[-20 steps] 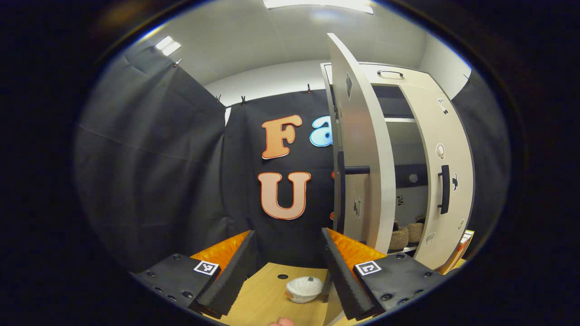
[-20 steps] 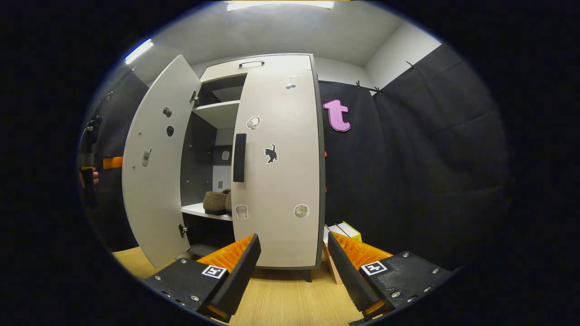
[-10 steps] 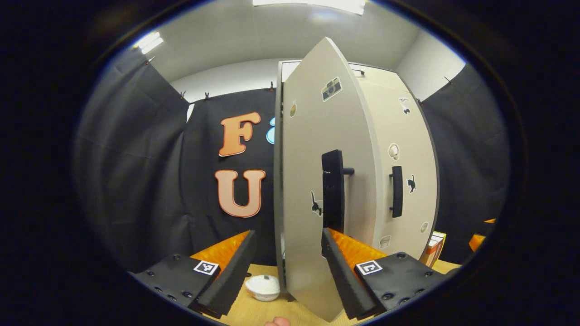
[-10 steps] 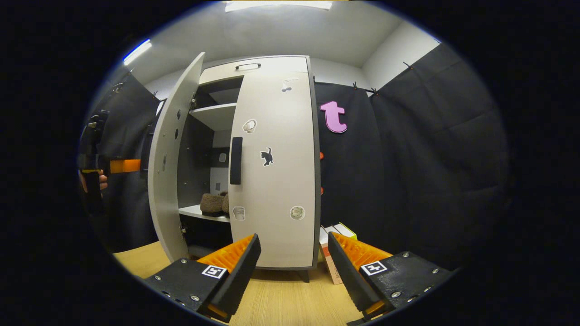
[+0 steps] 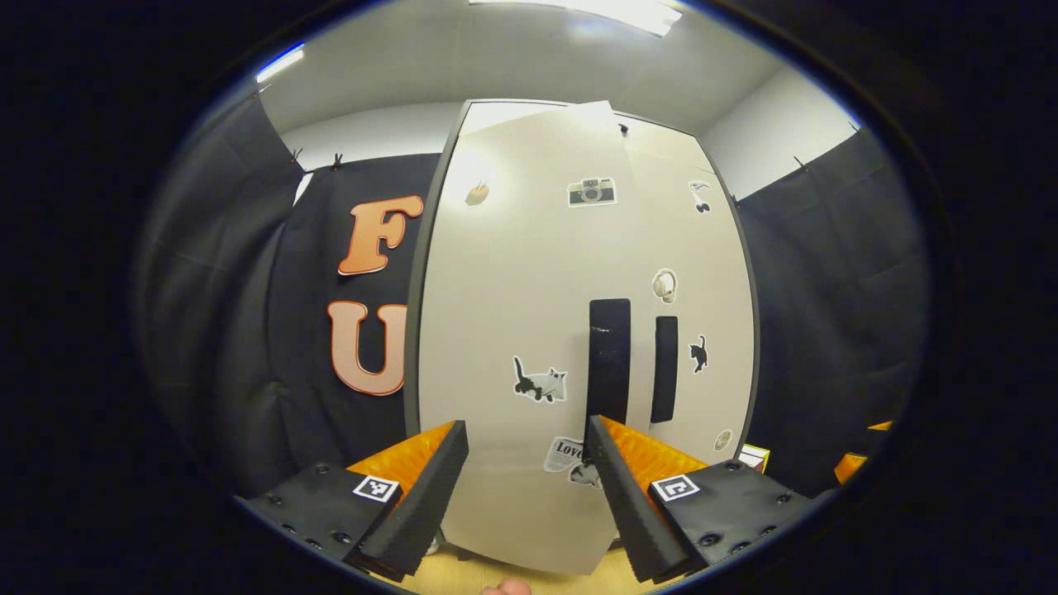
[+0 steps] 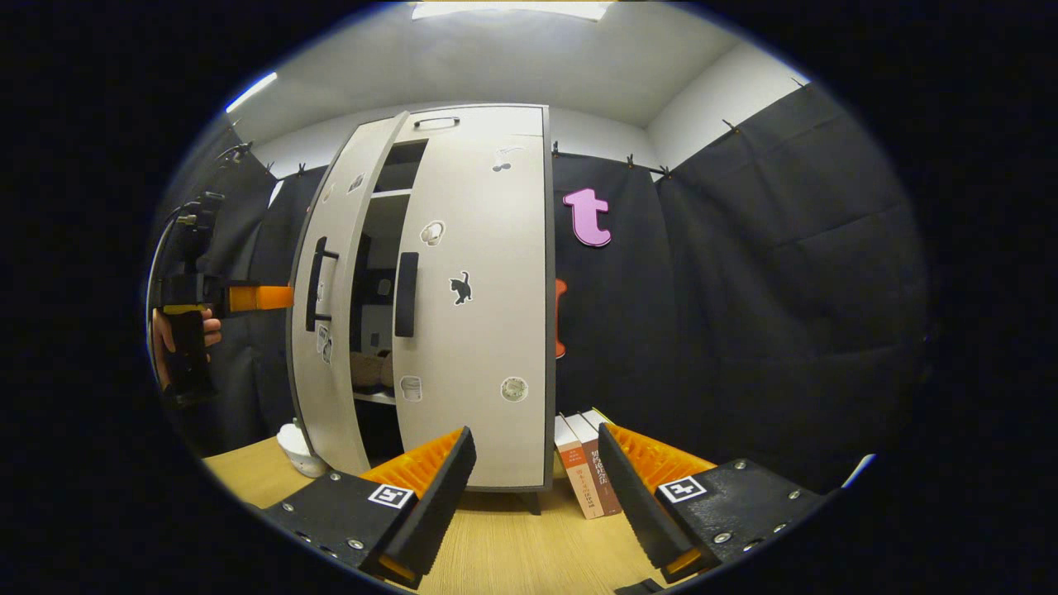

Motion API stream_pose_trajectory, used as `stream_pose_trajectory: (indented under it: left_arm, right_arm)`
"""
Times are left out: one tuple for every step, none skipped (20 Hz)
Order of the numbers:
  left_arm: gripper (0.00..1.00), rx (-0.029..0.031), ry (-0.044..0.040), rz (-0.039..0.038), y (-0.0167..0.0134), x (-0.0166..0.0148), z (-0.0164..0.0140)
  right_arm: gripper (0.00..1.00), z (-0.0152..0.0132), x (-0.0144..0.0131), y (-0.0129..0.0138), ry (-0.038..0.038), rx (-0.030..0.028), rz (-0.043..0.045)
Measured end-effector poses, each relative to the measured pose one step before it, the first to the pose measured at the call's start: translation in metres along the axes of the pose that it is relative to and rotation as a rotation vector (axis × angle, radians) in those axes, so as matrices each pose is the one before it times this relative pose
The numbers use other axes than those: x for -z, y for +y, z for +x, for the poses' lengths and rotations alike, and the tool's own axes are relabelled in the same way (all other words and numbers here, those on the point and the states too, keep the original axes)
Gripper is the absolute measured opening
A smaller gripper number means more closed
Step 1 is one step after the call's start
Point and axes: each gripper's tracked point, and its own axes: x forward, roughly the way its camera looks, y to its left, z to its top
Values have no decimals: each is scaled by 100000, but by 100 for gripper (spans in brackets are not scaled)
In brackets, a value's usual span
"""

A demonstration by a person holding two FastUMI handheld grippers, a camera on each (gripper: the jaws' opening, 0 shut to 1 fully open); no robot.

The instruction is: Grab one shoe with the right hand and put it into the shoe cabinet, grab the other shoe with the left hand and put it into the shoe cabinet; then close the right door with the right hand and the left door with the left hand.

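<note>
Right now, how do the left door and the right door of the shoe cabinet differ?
The left door is ajar, leaving a dark gap onto the shelves, while the right door lies flush against the cabinet. The left gripper is at the left door's outer face; the right gripper sits back from the right door, jaws open. Both doors are pale, carry stickers and have a dark vertical handle.

Black cloth walls [image 6: 744,273] (clipped along the top) under a white ceiling [image 6: 512,58]; wooden floor [image 6: 512,554].
</note>
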Motion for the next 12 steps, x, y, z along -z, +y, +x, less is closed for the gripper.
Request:
stream_pose_trajectory:
  left_arm:
    - [95,291,485,-288,-360,174,787]
    - [92,-285,282,-82,0,159,544]
    - [92,-42,4,-252,-19,19,461]
    - [99,373,-430,-219,-111,-154,236]
    - [95,41,661,-28,3,-23,219]
    - [95,186,412,123,-127,48,-78]
    - [95,285,201,495,-136,-33,171]
    - [95,230,85,527,-172,-89,104]
    - [95,58,171,424,-103,-85,36]
    - [99,-17,74,265,-139,17,-58]
    - [95,18,300,249,-112,47,87]
    - [95,23,465,81,-174,55,184]
  right_arm:
    - [92,5,37,-105,51,440,150]
    - [92,27,32,-134,80,431,65]
    - [92,-114,70,-165,270,568,-169]
    - [92,-1,102,-172,151,653,-180]
    - [92,-45,176,-247,447,570,-47]
    - [92,161,208,-97,386,423,18]
    - [92,-27,83,-142,246,566,43]
    - [92,84,79,-29,120,201,157]
    - [92,68,-39,-59,-157,241,118]
    - [92,200,47,-40,-60,285,-73]
    - [92,-83,-48,-177,-103,255,31]
    - [92,109,-21,-34,-63,262,180]
